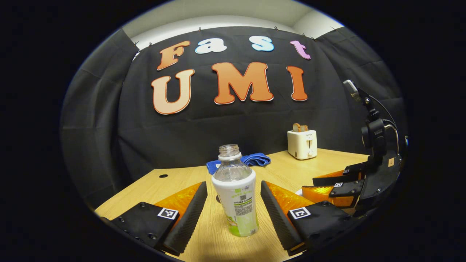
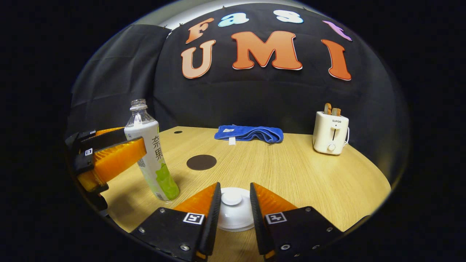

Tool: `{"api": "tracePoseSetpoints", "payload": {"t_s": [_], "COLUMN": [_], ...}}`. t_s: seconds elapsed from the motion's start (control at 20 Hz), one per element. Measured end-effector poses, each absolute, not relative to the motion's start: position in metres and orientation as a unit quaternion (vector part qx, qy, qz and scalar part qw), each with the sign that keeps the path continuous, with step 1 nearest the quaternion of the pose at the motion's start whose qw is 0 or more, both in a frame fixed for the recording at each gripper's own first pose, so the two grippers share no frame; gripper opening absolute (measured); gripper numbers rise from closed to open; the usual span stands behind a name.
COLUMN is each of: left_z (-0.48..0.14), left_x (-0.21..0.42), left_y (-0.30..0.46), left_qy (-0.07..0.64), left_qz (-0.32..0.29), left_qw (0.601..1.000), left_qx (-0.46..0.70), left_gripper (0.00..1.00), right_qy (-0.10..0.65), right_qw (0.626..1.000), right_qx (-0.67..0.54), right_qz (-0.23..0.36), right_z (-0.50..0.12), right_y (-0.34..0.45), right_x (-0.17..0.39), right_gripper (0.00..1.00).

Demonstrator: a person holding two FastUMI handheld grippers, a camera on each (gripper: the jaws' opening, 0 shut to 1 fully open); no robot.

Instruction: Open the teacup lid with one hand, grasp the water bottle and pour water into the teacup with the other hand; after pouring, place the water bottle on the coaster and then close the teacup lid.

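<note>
Uncapped water bottle (image 1: 236, 193) upright between left gripper (image 1: 233, 203) fingers spread wide, right gripper (image 2: 235, 203) fingers narrowly flanking teacup lid (image 2: 233, 210) knob, contact unclear, coaster (image 2: 201, 162), blue towel (image 2: 249, 133), toaster (image 2: 330, 133) behind

teacup lid (image 2: 233, 209): sides hidden by fingers | coaster (image 1: 217, 198): mostly behind bottle (image 1: 236, 193) (uncapped)

Staged recording booth, not real home. Black cloth (image 2: 120, 80) hanging as backdrop across back and sides, pinned along top, pale wall (image 1: 225, 14) peeking above it. Light wood table (image 2: 291, 174) sitting in front, carrying household props: white toaster (image 2: 330, 133) holding bread slices, folded blue towel (image 2: 249, 133), dark round coaster (image 2: 201, 162). Camera mount with cables (image 1: 373, 127) showing at right edge in left gripper view.
</note>
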State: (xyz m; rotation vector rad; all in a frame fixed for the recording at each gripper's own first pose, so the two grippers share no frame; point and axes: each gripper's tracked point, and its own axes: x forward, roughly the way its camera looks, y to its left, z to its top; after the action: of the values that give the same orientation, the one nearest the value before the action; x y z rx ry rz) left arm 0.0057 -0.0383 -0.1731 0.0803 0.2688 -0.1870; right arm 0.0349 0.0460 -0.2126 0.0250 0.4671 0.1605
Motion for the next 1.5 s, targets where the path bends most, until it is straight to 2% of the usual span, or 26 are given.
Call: {"api": "tracePoseSetpoints", "payload": {"t_s": [0.05, 0.1, 0.3, 0.8, 0.85, 1.0, 1.2, 1.35, 1.5], "left_z": [-0.176, -0.178, -0.186, -0.227, -0.23, -0.229, -0.232, -0.23, -0.227], "left_x": [0.006, 0.005, 0.006, 0.01, 0.01, 0.008, 0.009, 0.012, 0.015], "left_y": [-0.039, -0.041, -0.044, -0.038, -0.039, -0.037, -0.035, -0.035, -0.032], "left_qy": [0.136, 0.137, 0.145, 0.187, 0.19, 0.179, 0.172, 0.173, 0.171], "left_qz": [-0.094, -0.095, -0.099, -0.089, -0.091, -0.087, -0.076, -0.077, -0.064], "left_qw": [0.985, 0.985, 0.984, 0.978, 0.977, 0.98, 0.982, 0.982, 0.982], "left_qx": [0.04, 0.041, 0.038, -0.002, -0.012, -0.024, -0.019, 0.002, 0.05], "left_gripper": [0.94, 0.95, 0.93, 0.95, 0.88, 0.86, 0.7, 0.66, 0.67], "right_qy": [0.234, 0.235, 0.233, 0.184, 0.183, 0.185, 0.175, 0.171, 0.166], "right_qw": [0.968, 0.968, 0.968, 0.979, 0.979, 0.978, 0.98, 0.981, 0.982], "right_qx": [0.018, 0.021, 0.04, 0.052, 0.054, 0.07, 0.071, 0.072, 0.078], "right_qz": [0.083, 0.081, 0.083, 0.07, 0.067, 0.072, 0.068, 0.061, 0.052], "right_z": [-0.214, -0.214, -0.207, -0.174, -0.172, -0.169, -0.163, -0.16, -0.155], "right_y": [0.048, 0.045, 0.043, 0.025, 0.023, 0.022, 0.016, 0.007, -0.001], "right_x": [0.035, 0.035, 0.034, 0.033, 0.033, 0.031, 0.03, 0.03, 0.029], "right_gripper": [0.43, 0.29, 0.24, 0.23, 0.23, 0.22, 0.23, 0.22, 0.22]}}
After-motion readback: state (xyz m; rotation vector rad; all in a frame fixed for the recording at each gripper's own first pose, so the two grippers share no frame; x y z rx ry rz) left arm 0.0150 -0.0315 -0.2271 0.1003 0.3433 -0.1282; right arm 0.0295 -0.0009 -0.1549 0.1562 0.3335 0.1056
